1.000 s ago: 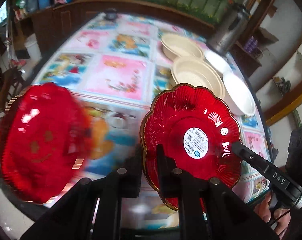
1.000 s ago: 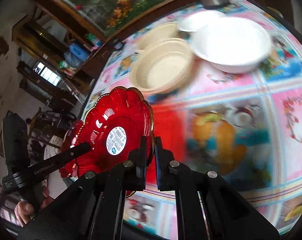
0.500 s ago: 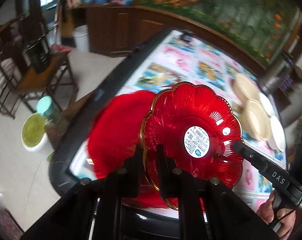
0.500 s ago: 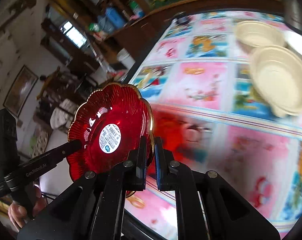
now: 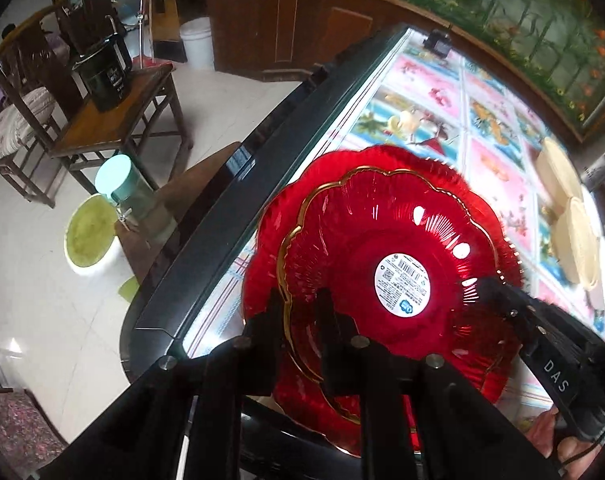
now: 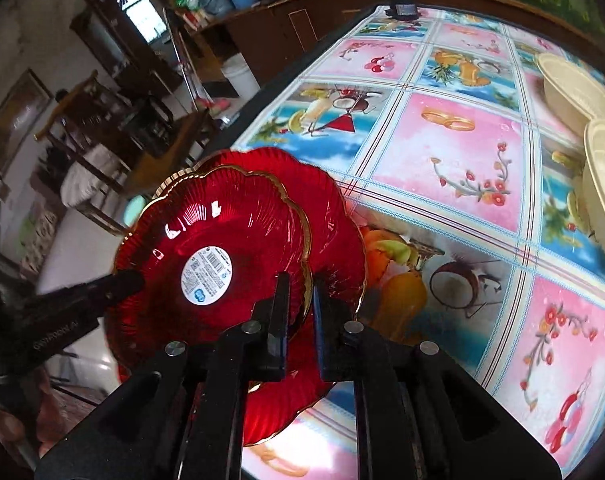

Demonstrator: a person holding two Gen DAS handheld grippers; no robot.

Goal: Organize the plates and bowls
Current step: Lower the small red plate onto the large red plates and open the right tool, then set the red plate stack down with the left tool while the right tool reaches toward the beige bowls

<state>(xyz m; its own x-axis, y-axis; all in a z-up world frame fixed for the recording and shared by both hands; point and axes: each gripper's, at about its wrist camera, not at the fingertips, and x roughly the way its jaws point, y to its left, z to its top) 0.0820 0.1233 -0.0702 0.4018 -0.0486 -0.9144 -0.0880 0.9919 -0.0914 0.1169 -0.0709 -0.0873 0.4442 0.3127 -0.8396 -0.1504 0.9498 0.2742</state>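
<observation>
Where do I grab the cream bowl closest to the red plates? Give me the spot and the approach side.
Probably the rim: take the near cream bowl from above, one jaw inside the wall and one outside, on the side facing the top red plate. It sits upright, its wall looks thin, that side is bare tablecloth, and the second cream bowl crowds the far side.

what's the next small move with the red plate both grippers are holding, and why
Probably lower it the last bit and let go. The labelled red plate sits over the second red plate at the table edge, nearly centred; the left gripper and right gripper jaws, at its rim, are opening.
</observation>
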